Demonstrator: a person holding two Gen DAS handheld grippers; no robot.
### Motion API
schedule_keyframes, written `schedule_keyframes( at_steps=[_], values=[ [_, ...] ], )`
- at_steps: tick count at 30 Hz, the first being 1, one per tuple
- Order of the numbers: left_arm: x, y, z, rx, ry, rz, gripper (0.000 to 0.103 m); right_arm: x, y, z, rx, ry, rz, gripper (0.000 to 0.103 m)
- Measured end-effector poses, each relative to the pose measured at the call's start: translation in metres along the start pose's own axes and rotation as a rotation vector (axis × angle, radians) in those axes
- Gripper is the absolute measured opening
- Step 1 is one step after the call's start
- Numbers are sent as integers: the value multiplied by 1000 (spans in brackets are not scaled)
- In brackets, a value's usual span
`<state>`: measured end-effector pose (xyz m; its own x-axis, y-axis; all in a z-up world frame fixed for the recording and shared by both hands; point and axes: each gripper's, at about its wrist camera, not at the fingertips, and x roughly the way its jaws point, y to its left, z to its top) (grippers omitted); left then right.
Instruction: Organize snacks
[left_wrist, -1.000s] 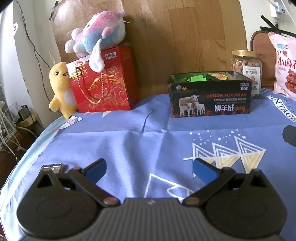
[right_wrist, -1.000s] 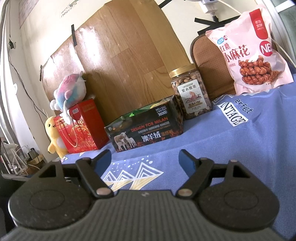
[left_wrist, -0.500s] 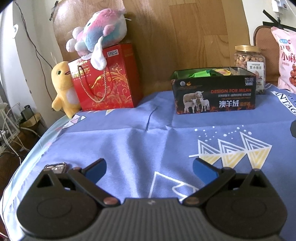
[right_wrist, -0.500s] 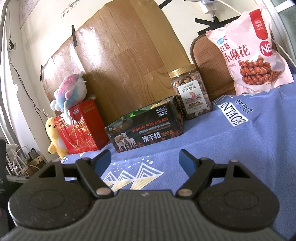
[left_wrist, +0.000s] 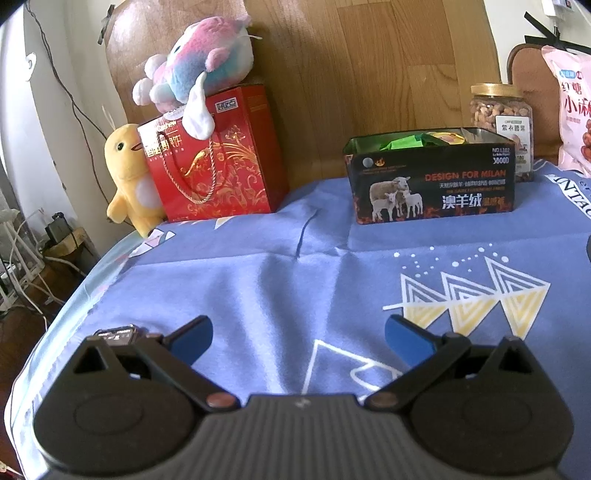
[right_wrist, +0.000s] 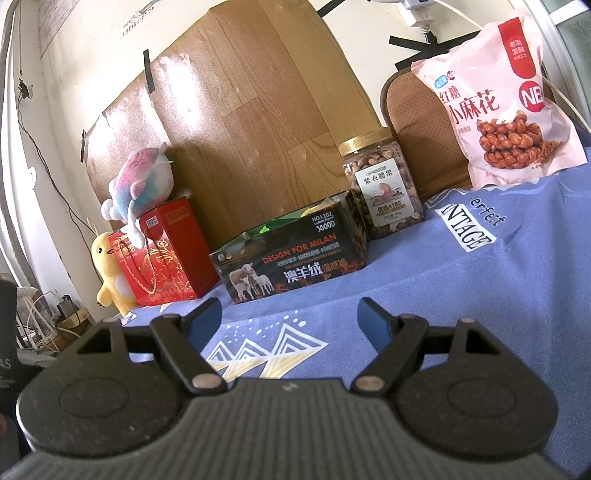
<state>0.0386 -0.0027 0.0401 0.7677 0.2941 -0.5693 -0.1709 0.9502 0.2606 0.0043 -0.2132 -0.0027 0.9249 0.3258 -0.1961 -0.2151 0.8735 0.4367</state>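
Light: bright daylight, sunlit patches on the brown wooden wall panel (right_wrist: 258, 110)
Focus: sharp centre
Edges: fisheye bending, dark corners

A box (left_wrist: 432, 184) sits on the table cloth (left_wrist: 280, 280) near the back, with snack packets (left_wrist: 406, 141) inside it. Behind the box, on its right, stands a jar of nuts (left_wrist: 502, 114). Further right, a bag of snacks (right_wrist: 495, 103) leans on a chair back (right_wrist: 413, 122). Well to the left of the box is a gift bag (left_wrist: 214, 162). A soft toy (left_wrist: 199, 81) lies on top of it. A toy chick (left_wrist: 129, 177) stands just left of the gift bag, touching it. A wood board (left_wrist: 369, 66) stands behind them all.
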Motion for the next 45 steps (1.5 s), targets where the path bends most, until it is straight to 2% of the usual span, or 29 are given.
schedule_keyframes(
  at_steps=[20, 45],
  values=[
    [0, -1, 0, 38, -33, 69, 103, 0, 0, 0, 1, -1, -1, 83],
    [5, -3, -4, 50, -22, 68, 103, -1, 0, 0, 3, -2, 0, 83]
  ],
)
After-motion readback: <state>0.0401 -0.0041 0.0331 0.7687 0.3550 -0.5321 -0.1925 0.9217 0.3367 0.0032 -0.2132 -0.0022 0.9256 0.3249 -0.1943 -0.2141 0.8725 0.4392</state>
